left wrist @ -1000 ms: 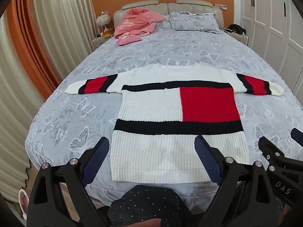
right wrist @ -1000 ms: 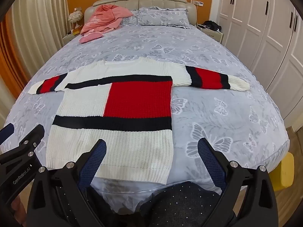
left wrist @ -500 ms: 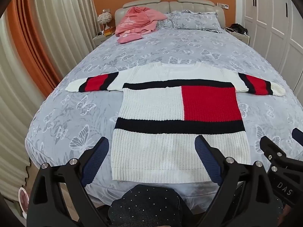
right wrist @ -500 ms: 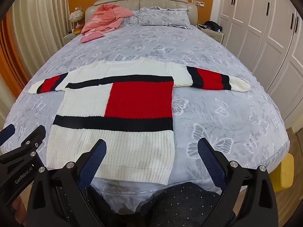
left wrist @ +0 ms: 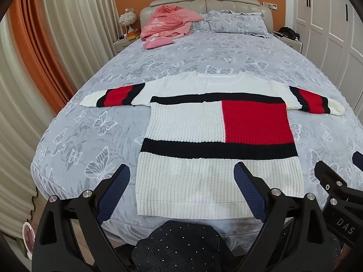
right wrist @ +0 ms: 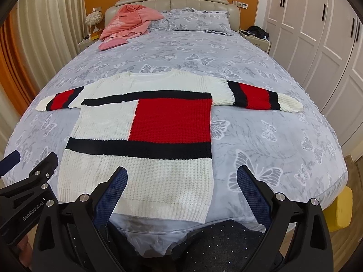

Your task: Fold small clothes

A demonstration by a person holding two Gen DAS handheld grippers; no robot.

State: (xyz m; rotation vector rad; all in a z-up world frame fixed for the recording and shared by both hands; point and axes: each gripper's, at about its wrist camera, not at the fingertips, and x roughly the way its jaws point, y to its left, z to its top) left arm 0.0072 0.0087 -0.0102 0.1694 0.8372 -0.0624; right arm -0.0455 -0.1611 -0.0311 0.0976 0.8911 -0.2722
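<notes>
A knitted sweater (left wrist: 204, 131) (right wrist: 145, 136), white with a red block and dark navy stripes, lies flat on the bed with both sleeves spread out sideways and its hem toward me. My left gripper (left wrist: 181, 176) hovers open above the hem, nothing between its blue pads. My right gripper (right wrist: 181, 176) is also open and empty, above the hem's right corner. Each gripper shows at the edge of the other's view: the right one (left wrist: 335, 181) and the left one (right wrist: 29, 172).
The bed (left wrist: 226, 54) has a grey butterfly-print cover. A pink garment (left wrist: 168, 25) and pillows (left wrist: 236, 21) lie at the headboard. Curtains (left wrist: 56, 45) hang left, white wardrobe doors (right wrist: 317, 34) stand right, with nightstands (right wrist: 256, 37) on both sides. Dark dotted fabric (left wrist: 181, 247) sits below the grippers.
Both views have crept slightly forward toward the bed, so the sweater sits a little lower in frame. Both grippers stay open and empty.
</notes>
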